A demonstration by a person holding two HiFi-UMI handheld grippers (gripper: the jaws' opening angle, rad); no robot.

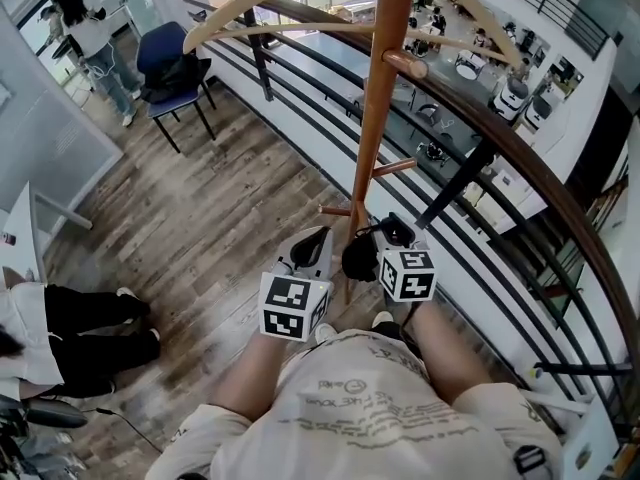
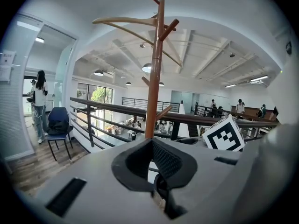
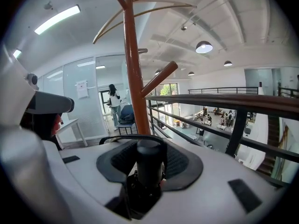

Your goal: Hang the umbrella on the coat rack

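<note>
Here, the right gripper (image 1: 388, 234) is clamped on the black umbrella (image 3: 149, 160): its handle stands upright between the wide-set jaws, with a thin strap looped over it. In the head view the umbrella shows as a dark round mass between the two grippers, just in front of the coat rack (image 1: 372, 128) and not yet on any peg. The left gripper (image 1: 312, 248) is beside it, jaws apart and with nothing between them; the rack's wooden pole shows through their gap. The rack stands on the plank floor (image 1: 220, 218) beside a dark railing (image 1: 520, 158). A blue chair (image 1: 170, 63) stands well apart, at upper left.
</note>
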